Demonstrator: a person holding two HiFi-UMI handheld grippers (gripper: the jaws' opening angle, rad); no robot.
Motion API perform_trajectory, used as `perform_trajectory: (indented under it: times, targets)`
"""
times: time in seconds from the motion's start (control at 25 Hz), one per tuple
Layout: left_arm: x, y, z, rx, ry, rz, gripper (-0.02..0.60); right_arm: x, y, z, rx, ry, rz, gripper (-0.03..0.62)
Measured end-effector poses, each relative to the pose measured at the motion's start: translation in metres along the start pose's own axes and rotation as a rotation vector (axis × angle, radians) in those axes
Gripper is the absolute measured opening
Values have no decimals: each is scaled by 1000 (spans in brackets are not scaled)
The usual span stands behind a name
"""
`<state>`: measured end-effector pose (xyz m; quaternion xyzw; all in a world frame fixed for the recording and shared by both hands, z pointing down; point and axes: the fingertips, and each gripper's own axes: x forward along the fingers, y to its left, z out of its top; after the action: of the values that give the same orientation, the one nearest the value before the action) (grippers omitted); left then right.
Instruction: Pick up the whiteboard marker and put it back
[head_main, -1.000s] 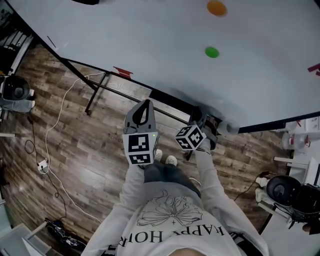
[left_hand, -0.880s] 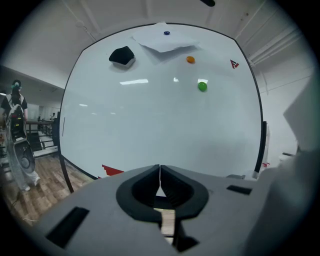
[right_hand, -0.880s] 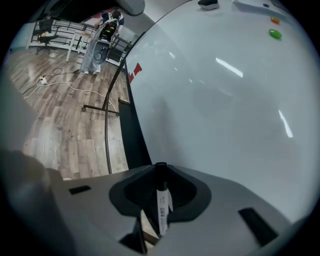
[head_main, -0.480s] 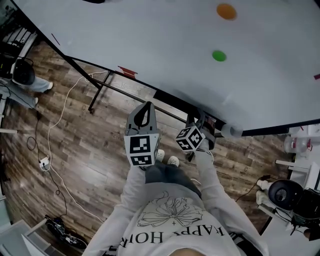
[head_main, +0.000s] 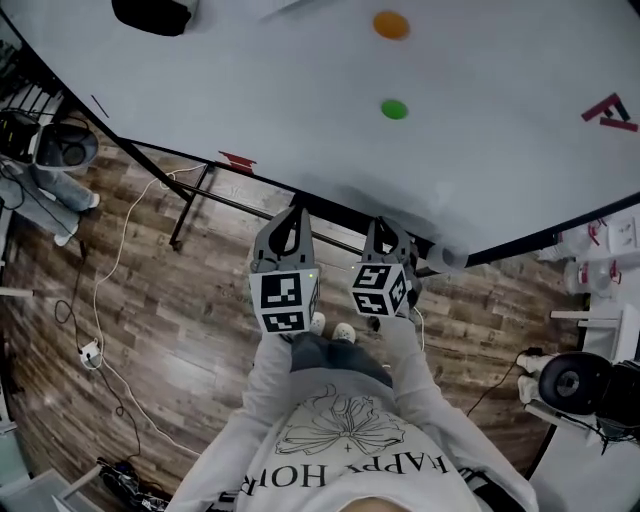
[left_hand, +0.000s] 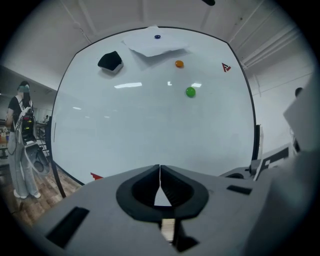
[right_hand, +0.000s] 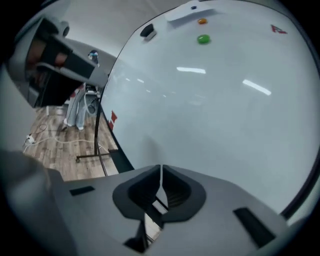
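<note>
Both empty (near whiteboard (head_main: 300, 100) edge): left gripper (head_main: 292, 208) clenched, right gripper (head_main: 384, 223) closing

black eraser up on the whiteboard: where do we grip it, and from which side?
Grip the black eraser across its narrower span, jaws on the two long edges. Come straight at the face of the whiteboard: the eraser sits flat against it, so its back is shut off and probably only the edges stand free. It looks wider than tall.
</note>
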<state>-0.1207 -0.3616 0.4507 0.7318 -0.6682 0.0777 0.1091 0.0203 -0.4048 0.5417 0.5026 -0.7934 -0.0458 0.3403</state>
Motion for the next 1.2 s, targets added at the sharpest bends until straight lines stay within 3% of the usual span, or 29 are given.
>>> perform_trajectory:
  times: [0.28, 0.48, 1.2]
  targets:
    - [-2, -26, 28, 39, -59, -37, 6, -53, -41, 48, 223, -177, -29, 11]
    - [-9, -43, 44, 45, -99, -48, 6, -83, -69, 60, 339, -268, -51, 11]
    - [-44, -46, 63, 64, -160, -26, 6, -121, -89, 72, 408, -366, -89, 8]
